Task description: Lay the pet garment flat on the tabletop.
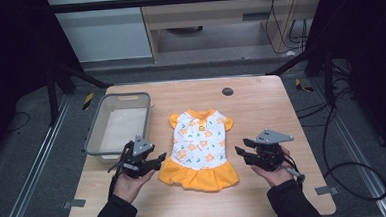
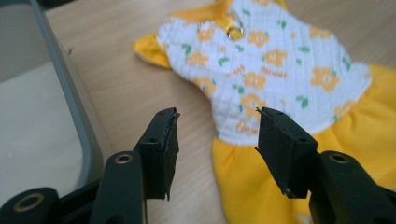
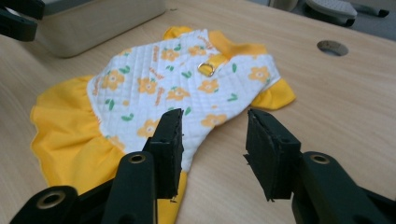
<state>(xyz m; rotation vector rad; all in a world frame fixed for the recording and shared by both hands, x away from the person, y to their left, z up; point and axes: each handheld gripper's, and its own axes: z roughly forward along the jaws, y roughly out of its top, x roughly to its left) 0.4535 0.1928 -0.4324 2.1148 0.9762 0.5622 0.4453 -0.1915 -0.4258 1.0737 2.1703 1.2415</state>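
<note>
Light falls from above onto the table (image 1: 260, 100), which is evenly and fairly brightly lit in the high view, while the floor and both side edges drop into near black. Shadows are soft and short: a faint one hugs the hem of the dress (image 1: 199, 148) and another sits under each hand. There is no strong glare; the bin (image 1: 115, 123) has a pale, slightly washed floor. The high view is somewhat soft and low in detail. In both gripper views the dress is reasonably sharp, the near jaws look slightly blurred, and the far background seems out of focus.
</note>
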